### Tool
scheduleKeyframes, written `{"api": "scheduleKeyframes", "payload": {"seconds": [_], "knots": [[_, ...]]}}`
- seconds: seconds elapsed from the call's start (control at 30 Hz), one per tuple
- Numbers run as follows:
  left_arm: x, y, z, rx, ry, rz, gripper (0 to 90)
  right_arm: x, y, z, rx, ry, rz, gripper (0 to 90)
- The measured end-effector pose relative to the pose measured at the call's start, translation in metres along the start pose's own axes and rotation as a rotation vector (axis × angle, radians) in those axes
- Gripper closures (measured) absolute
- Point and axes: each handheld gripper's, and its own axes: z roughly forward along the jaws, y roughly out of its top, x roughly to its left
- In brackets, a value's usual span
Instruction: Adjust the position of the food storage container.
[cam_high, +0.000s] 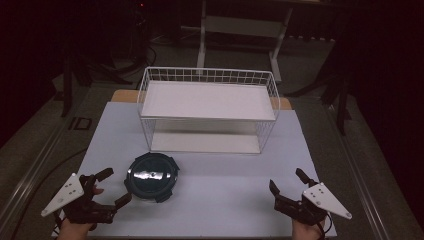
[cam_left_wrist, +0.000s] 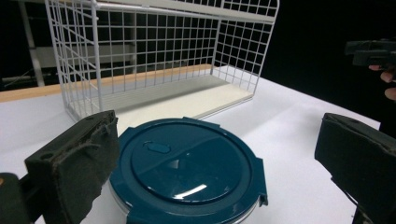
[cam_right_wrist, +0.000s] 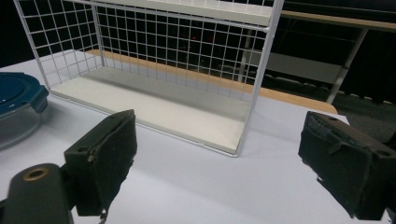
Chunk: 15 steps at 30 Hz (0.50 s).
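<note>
Two grippers: I have both low at the near edge of the worktop, the left gripper by the container, the right gripper well apart on bare surface.
Step in hand: as I judge it, closing my left gripper on the round container with the dark teal lid.
Left fingers: spread wide, holding nothing; one finger shows at the left of the left gripper view, the other at the right.
Right fingers: also spread wide and empty, pointed toward the white wire rack.
Container position: on the worktop just in front of the rack, just ahead of my left fingers and roughly between them, nearer the left one; I cannot tell if it touches.
Doing it well: I would centre the span on the body under the lid, keep level, avoid the lid's clip tabs, and close slowly.
Risk: the glossy lid could slip if I pinch only its rim.
</note>
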Motion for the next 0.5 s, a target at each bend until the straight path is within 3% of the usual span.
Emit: {"api": "scheduleKeyframes", "payload": {"seconds": [0.17, 0.37, 0.4, 0.5], "knots": [[-0.002, 0.003, -0.001, -0.008, 0.002, 0.000, 0.2, 0.001, 0.001, -0.001, -0.003, -0.001, -0.004, 11.2], [-0.008, 0.017, -0.005, -0.028, -0.016, 0.005, 0.2, 0.004, 0.006, -0.003, -0.016, 0.000, -0.016, 11.2], [-0.009, 0.024, -0.005, 0.004, -0.014, 0.016, 0.2, 0.004, 0.006, -0.003, -0.014, 0.000, -0.016, 11.2], [-0.008, 0.029, -0.008, 0.021, -0.025, 0.026, 0.2, 0.003, 0.005, -0.002, -0.007, 0.007, -0.013, 11.2]]}}
